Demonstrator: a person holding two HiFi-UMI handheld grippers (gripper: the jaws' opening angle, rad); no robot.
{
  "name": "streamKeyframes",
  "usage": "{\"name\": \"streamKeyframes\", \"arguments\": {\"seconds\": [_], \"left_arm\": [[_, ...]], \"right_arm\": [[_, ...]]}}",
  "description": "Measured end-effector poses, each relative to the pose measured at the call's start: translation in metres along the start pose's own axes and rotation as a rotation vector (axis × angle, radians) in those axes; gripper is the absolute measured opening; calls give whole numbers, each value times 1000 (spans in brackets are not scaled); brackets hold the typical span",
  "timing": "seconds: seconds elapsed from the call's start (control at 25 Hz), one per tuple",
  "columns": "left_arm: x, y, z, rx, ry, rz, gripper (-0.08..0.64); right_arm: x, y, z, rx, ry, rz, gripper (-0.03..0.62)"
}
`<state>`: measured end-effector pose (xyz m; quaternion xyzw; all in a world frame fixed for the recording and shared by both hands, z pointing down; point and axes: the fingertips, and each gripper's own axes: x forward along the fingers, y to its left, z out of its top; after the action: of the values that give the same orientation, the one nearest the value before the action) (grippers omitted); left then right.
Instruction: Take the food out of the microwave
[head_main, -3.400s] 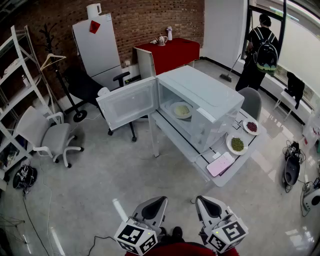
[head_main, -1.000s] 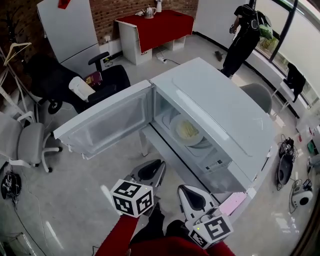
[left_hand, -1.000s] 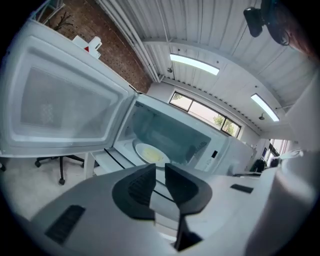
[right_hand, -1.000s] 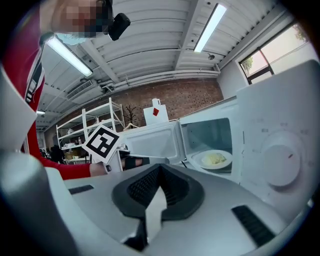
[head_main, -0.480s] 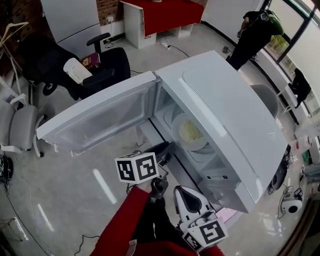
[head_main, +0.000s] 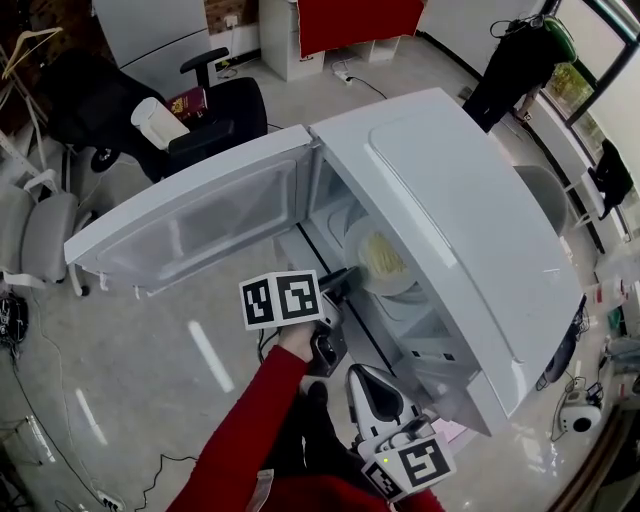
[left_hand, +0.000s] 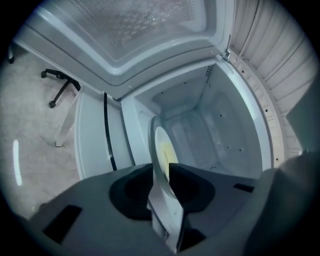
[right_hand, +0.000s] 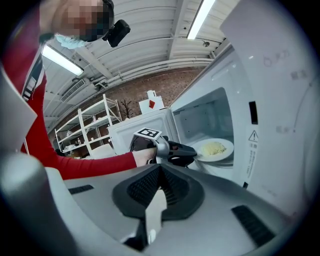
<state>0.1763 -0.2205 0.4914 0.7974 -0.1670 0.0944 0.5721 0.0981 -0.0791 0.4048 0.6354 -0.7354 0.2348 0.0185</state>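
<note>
The white microwave (head_main: 470, 220) stands with its door (head_main: 200, 225) swung wide to the left. Inside, a white plate (head_main: 385, 262) of pale yellow food rests on the turntable. My left gripper (head_main: 345, 280) reaches into the opening, and in the left gripper view the near rim of the plate (left_hand: 162, 150) runs between its jaws, which are closed on it (left_hand: 161, 167). The right gripper view shows the same hold, with the left gripper (right_hand: 192, 152) at the edge of the plate (right_hand: 215, 148). My right gripper (head_main: 365, 385) hangs back below the microwave's front, shut (right_hand: 160, 170) and holding nothing.
The open door juts out over the floor on the left. A black office chair (head_main: 215, 110) and a grey chair (head_main: 35, 235) stand beyond it. A person (head_main: 520, 55) is at the far right by the window. A red cabinet (head_main: 350, 20) is at the back.
I have come up close to the microwave. My left gripper has gone forward into the opening to the plate's rim. The right gripper stays low near my body.
</note>
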Motion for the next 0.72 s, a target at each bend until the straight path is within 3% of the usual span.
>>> {"name": "streamKeyframes", "arguments": {"seconds": [0.28,0.52,0.72], "left_arm": [[2,-1,1,-78,-9,0,57],[-2,-1,1,-212,-32,-49,26],[-8,-5,-3,-258,-43,-79,18]], "right_arm": [[-3,-5,4,6,-9,4,9],[-3,-6,8,1,-11,11,9],[-2,-5,10,-4,-9,21,9]]}}
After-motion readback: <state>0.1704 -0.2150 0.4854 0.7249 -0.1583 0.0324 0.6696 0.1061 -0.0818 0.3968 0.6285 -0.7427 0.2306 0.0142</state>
